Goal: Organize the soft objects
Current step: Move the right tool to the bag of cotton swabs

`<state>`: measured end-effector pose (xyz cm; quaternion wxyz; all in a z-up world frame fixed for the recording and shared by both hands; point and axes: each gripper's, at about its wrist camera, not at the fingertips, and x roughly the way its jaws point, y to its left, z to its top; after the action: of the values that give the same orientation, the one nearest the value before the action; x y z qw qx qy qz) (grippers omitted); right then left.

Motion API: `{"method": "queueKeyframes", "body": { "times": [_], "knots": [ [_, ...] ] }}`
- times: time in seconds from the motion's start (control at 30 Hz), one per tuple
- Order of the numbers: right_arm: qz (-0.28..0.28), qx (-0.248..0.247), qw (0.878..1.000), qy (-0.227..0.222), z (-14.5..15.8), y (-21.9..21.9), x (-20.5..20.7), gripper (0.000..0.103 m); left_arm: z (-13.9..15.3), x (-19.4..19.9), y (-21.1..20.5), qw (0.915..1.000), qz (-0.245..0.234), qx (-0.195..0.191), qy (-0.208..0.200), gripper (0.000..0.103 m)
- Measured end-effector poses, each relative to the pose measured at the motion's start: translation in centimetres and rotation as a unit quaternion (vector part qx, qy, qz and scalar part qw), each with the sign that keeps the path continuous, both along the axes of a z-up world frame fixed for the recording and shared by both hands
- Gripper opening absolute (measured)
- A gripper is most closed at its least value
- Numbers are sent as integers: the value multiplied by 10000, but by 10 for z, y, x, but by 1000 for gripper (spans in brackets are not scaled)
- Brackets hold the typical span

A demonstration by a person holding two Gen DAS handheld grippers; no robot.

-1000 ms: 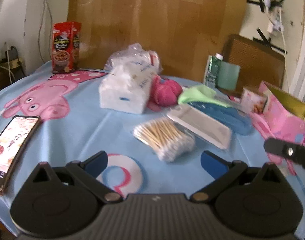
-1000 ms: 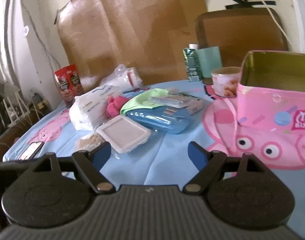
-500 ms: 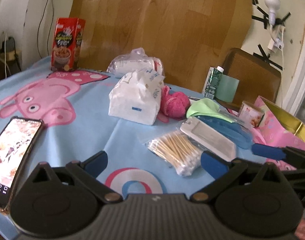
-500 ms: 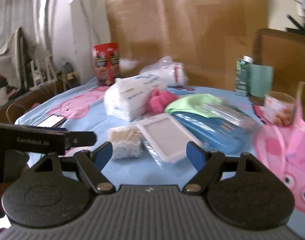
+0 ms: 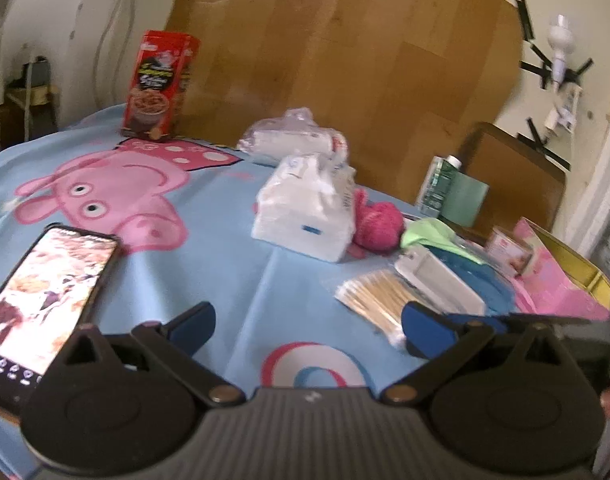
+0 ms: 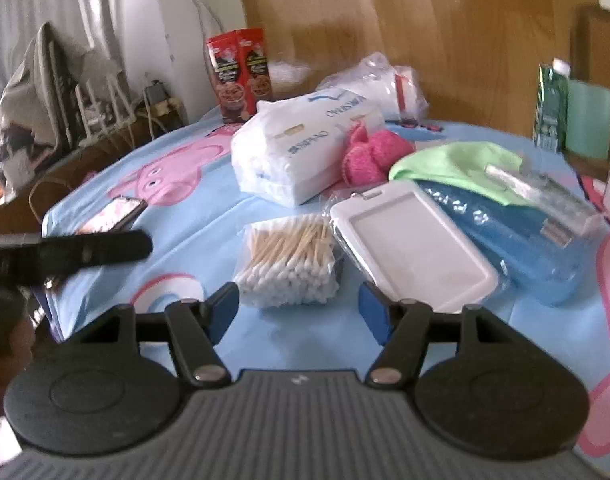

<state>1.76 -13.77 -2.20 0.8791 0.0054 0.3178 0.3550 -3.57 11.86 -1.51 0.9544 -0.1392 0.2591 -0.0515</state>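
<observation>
1. Off the outer side of my left gripper (image 5: 307, 330), a phone (image 5: 45, 292) lies face up on the blue cartoon tablecloth (image 5: 225, 264); these jaws stand wide with nothing between them.
2. Far ahead of the left jaw, a red snack box (image 5: 159, 86) stands upright at the cloth's back edge.
3. Straight ahead of my left gripper sits a white pack of tissues (image 5: 305, 216), with a clear bag of white pads (image 5: 297, 140) behind it and a pink fluffy bundle (image 5: 375, 222) touching its right side.
4. My right gripper (image 6: 299, 314) has its jaws closing, still apart and gripping nothing; a clear bag of cotton swabs (image 6: 291, 262) lies just ahead of the gap, untouched.
5. Ahead of the right jaw lies a white card holder (image 6: 409, 246) in its wrapper.
6. Further right, a green cloth (image 6: 457, 168) rests on a blue packet (image 6: 525, 240).
7. Rightmost in the left view, a pink tin (image 5: 561, 284) stands open; I cannot tell what is inside.
</observation>
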Motion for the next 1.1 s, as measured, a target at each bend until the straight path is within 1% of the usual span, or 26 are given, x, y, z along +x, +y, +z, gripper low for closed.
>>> {"method": "queueKeyframes", "body": {
  "times": [0.03,0.1,0.2,0.33,0.37,0.4,0.47,0.5,0.53,0.6,0.7,0.9,0.97,1.1],
  "knots": [
    [75,34,10000,-2,1,1,-1,81,0,0,-1,10000,-49,-1,-25,103],
    [293,25,9994,-180,5,7,-10,86,-1,1,-2,9999,-123,-25,-53,103],
    [546,-219,9973,-437,6,23,-16,89,-1,1,0,9998,-134,-122,-48,103],
    [483,-476,9968,-428,-2,39,-5,87,-3,1,5,9995,-83,-297,6,103],
    [448,-489,9972,-338,-5,40,0,88,-3,1,6,9995,-71,-312,24,103],
    [409,-438,9979,-245,-7,39,4,86,-3,1,6,9995,-62,-305,36,103],
    [370,-378,9982,-275,-6,38,4,72,-2,1,4,9996,-64,-271,47,103],
    [357,-405,9980,-325,-5,37,3,59,-2,2,3,9996,-77,-253,57,103],
    [380,-416,9978,-357,-5,37,2,57,-2,2,2,9996,-90,-241,69,102],
    [415,-353,9979,-354,-4,32,-1,55,-2,3,-1,9996,-125,-227,99,102],
    [496,-396,9969,-459,-4,24,-11,54,-2,4,-7,9995,-204,-197,136,100],
    [886,-509,9932,-566,-4,-8,-40,54,-2,7,-28,9982,-531,-161,247,99],
    [872,-543,9932,-556,-4,-24,-48,54,-3,9,-40,9970,-706,-121,309,99],
    [607,-490,9959,-455,-4,-58,-59,55,-5,10,-67,9931,-1112,25,370,99]
  ]
}}
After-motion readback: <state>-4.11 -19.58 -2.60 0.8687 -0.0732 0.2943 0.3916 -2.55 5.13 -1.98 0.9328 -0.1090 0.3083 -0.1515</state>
